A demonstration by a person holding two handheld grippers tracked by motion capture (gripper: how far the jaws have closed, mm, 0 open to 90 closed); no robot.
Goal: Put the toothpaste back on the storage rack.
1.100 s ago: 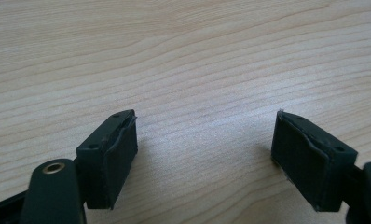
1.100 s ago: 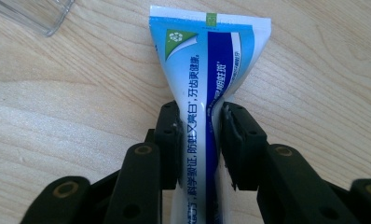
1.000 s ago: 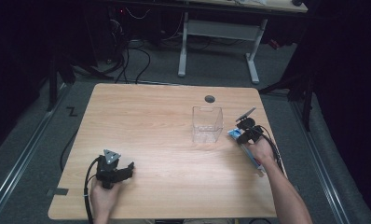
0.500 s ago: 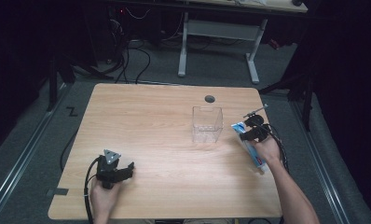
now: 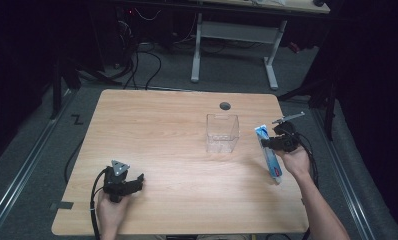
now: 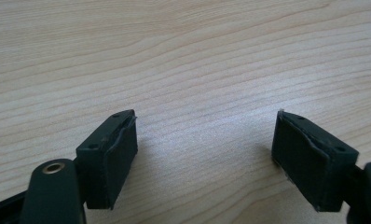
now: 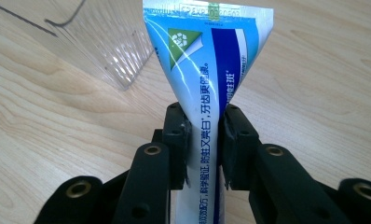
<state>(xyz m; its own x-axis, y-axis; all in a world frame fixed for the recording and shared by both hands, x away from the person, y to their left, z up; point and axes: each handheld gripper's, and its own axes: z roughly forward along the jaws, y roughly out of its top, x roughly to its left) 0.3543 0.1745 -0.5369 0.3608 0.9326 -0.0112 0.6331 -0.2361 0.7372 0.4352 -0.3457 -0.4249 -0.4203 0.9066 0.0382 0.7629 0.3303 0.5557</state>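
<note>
Both claws differ: right claw (image 7: 204, 140) pinching toothpaste tube (image 7: 207, 70) beside clear box (image 5: 222, 132), left claw (image 6: 204, 158) spread.

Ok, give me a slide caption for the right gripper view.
Right claw clamped on a blue-and-white toothpaste tube, beside a clear plastic box on the wooden table.

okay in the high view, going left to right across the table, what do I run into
Left gripper in the person's left hand, fingers apart over bare table → cable hole → clear plastic box → blue and white toothpaste tube → right gripper, shut on the tube.
</note>
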